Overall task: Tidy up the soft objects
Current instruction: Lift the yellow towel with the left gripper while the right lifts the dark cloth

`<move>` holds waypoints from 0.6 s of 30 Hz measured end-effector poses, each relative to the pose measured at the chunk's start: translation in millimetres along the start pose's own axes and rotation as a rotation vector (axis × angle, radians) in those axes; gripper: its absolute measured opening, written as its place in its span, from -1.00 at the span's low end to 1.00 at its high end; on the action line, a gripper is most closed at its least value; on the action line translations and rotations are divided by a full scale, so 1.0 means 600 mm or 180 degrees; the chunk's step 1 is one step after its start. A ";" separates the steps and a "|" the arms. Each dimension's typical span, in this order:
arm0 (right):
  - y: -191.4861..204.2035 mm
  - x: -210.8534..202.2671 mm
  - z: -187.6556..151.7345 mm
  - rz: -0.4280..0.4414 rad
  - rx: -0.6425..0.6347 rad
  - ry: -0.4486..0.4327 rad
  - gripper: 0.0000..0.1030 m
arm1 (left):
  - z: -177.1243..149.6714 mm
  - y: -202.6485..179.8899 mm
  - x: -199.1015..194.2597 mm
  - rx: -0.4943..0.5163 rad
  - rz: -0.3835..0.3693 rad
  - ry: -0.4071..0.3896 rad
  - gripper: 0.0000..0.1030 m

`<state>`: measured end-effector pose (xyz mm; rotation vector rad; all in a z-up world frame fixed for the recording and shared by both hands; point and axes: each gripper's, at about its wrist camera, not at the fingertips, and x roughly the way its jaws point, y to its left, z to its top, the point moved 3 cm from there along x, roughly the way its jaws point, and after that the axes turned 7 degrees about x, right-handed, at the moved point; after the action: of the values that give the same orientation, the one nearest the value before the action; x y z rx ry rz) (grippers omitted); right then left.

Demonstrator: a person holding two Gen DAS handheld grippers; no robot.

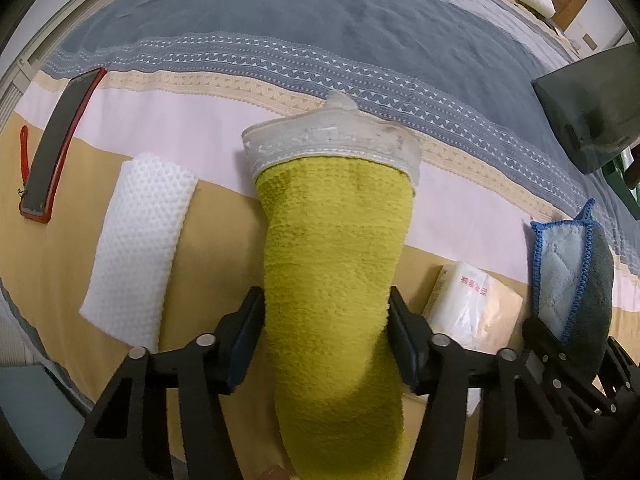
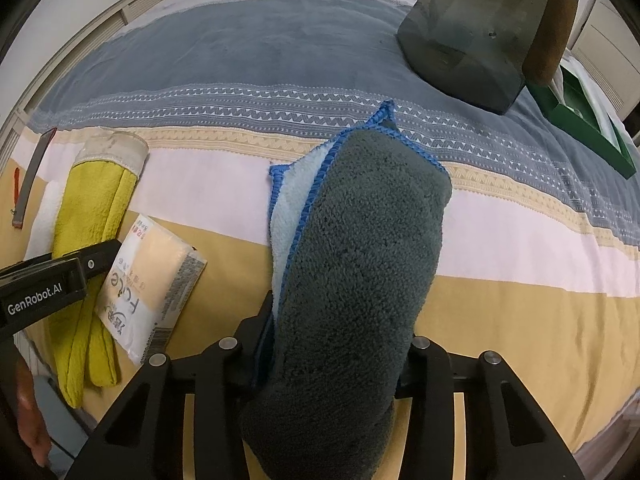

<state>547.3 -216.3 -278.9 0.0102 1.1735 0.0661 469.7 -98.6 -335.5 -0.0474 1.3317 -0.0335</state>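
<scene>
Left gripper [image 1: 326, 336] pinches the folded yellow terry towel [image 1: 334, 248]; right gripper [image 2: 334, 344] pinches the grey blue-edged microfibre cloth [image 2: 360, 264]. Risk: folds sagging open on lifting (soft fabric), dragging the tissue pack [image 2: 154, 280] at nine o'clock.

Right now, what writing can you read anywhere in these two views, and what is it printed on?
"GenRobot.AI": white letters on the black body of the left gripper, seen in the right wrist view.
Tissue pack: large dark characters and smaller red print on the wrapper, too distorted to read with confidence.
Same tissue pack in the left wrist view: red print, too small to read.
No other text shows.
</scene>
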 end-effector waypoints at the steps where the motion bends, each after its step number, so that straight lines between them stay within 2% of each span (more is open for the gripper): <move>1: 0.000 -0.001 0.001 -0.0002 -0.0005 0.0003 -0.20 | 0.001 -0.002 -0.001 0.0016 -0.0010 0.0005 -0.10; 3: 0.000 -0.002 0.002 0.0006 -0.0006 0.0008 -0.25 | 0.003 -0.005 -0.003 0.0048 -0.0021 0.0011 -0.24; 8: 0.002 -0.010 0.001 0.0038 -0.0022 -0.0004 -0.37 | 0.010 -0.011 -0.010 0.0109 -0.0025 0.0018 -0.40; 18: -0.007 -0.024 -0.002 0.0082 -0.0029 -0.0039 -0.39 | 0.029 -0.039 -0.024 0.0146 -0.0053 0.0018 -0.59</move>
<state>540.7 -221.2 -266.4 0.0176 1.1608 0.0940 483.3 -121.0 -316.0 -0.0194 1.3358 -0.0783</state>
